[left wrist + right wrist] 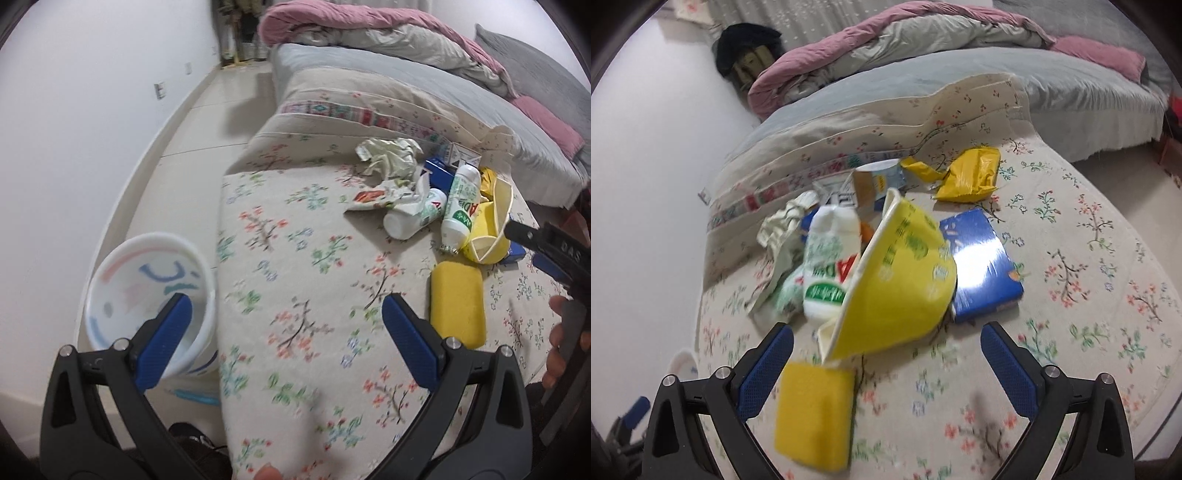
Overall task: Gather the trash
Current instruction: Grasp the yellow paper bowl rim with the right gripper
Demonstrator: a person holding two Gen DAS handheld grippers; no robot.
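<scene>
A pile of trash lies on a floral quilt (295, 258): two white bottles (460, 206), crumpled paper (391, 155), a yellow paper bowl (897, 284) on its side, a yellow sponge (816, 417), a blue box (982, 266) and a yellow wrapper (971, 173). A white bin (147, 295) stands on the floor left of the quilt. My left gripper (286, 332) is open and empty, one finger over the bin. My right gripper (886, 365) is open and empty, just short of the bowl and above the sponge (458, 302); it also shows in the left wrist view (554, 254).
A bed with a grey sheet (369, 74) and a pink duvet (849, 40) lies beyond the quilt. A white wall (74, 110) and pale tiled floor (207, 122) run along the left. A small carton (875, 181) sits behind the pile.
</scene>
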